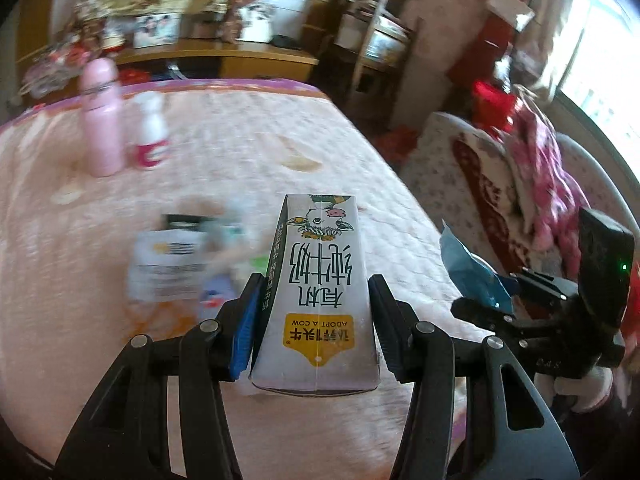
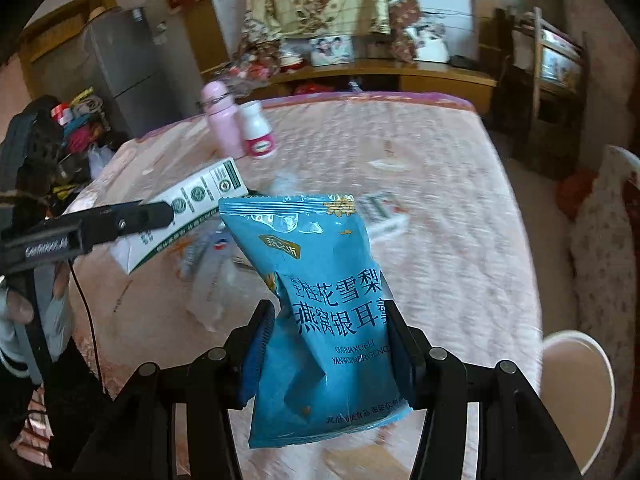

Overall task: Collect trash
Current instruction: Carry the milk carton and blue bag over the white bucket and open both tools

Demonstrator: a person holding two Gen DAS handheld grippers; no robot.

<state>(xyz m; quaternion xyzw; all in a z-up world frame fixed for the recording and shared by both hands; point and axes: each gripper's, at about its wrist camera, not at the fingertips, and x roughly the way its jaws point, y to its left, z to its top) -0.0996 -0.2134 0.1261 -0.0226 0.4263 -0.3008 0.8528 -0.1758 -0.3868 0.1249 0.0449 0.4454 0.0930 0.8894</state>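
My left gripper (image 1: 316, 292) is shut on a white milk carton (image 1: 320, 292) with a cartoon cow and a yellow label, held above the pink quilted table (image 1: 240, 152). The carton also shows in the right wrist view (image 2: 192, 208), with the left gripper (image 2: 120, 216) clamped on it. My right gripper (image 2: 330, 320) is shut on a blue snack packet (image 2: 328, 292) held above the table. The packet's edge shows in the left wrist view (image 1: 472, 272) beside the right gripper (image 1: 540, 304). More wrappers (image 1: 176, 264) lie blurred on the table.
A pink bottle (image 1: 100, 120) and a white bottle with a pink label (image 1: 150, 136) stand at the table's far left. A white bin (image 2: 576, 396) sits at the lower right of the table. A clear plastic wrapper (image 2: 216, 288) and a small box (image 2: 380, 212) lie on the table.
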